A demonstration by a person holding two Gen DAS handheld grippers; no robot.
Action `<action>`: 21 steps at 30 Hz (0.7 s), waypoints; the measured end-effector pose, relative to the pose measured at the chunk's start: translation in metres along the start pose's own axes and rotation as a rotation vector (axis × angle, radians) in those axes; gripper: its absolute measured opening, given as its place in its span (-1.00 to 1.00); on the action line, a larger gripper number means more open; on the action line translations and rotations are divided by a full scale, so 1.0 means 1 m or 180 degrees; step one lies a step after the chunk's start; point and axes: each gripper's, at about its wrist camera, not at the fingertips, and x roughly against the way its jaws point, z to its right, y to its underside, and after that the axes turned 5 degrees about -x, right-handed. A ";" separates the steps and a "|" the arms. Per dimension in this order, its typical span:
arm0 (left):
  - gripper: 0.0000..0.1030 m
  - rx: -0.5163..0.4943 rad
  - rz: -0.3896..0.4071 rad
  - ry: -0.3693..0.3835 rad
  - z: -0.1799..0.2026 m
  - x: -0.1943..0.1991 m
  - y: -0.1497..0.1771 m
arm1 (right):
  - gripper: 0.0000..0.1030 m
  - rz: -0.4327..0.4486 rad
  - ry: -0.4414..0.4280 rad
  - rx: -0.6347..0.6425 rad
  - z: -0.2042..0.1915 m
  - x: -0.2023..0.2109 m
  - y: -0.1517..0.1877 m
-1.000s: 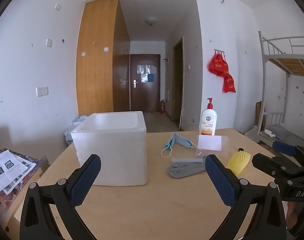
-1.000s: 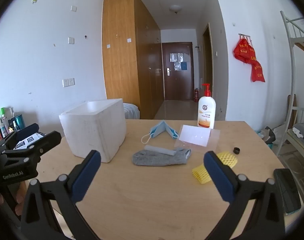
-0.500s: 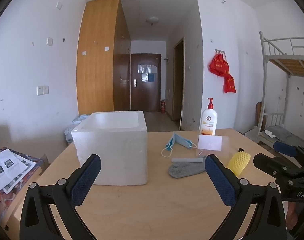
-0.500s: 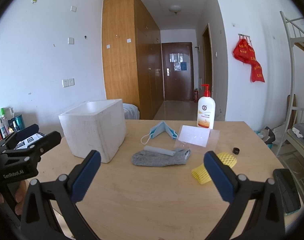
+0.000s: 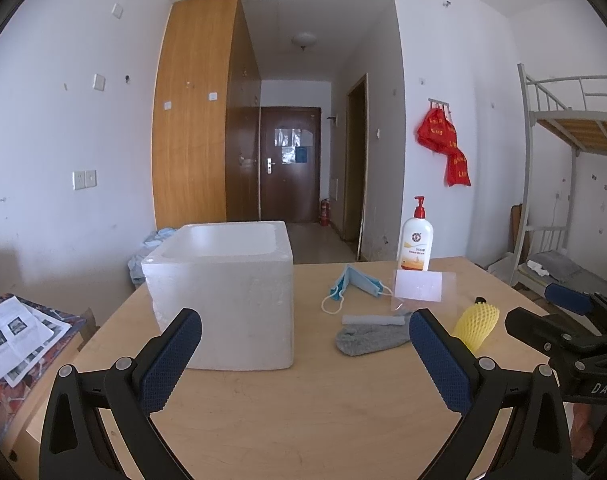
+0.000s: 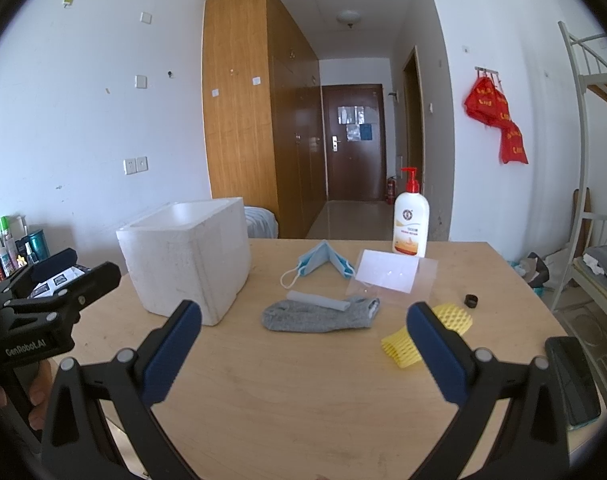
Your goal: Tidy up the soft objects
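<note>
On table (image 6: 303, 400), grey sock (image 6: 319, 314) unmoved

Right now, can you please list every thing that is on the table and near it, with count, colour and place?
Foam box: one, white, open top, table's left part.
Sock: one, grey, table centre; a pale grey roll lies on it.
Face mask: one, blue, behind the sock.
Foam net sleeve: one, yellow, right of the sock.
Clear bag with white card: one, before the bottle.
Pump bottle: one, white, red pump, far edge.
Small cap: one, black, right.
Phone: one, dark, right edge.
Left gripper: open, empty.
Right gripper: open, empty.
</note>
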 end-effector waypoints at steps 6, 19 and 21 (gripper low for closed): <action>1.00 0.0005 -0.0010 0.0006 0.000 0.000 0.000 | 1.00 -0.0010 -0.0003 -0.0007 0.000 0.000 0.000; 1.00 0.0010 -0.0011 0.0007 -0.001 -0.001 0.000 | 1.00 -0.0005 -0.0007 -0.0001 -0.001 0.001 0.000; 1.00 0.0015 -0.0008 0.0016 -0.002 -0.001 0.000 | 1.00 -0.0009 -0.0009 -0.0007 0.000 0.000 -0.001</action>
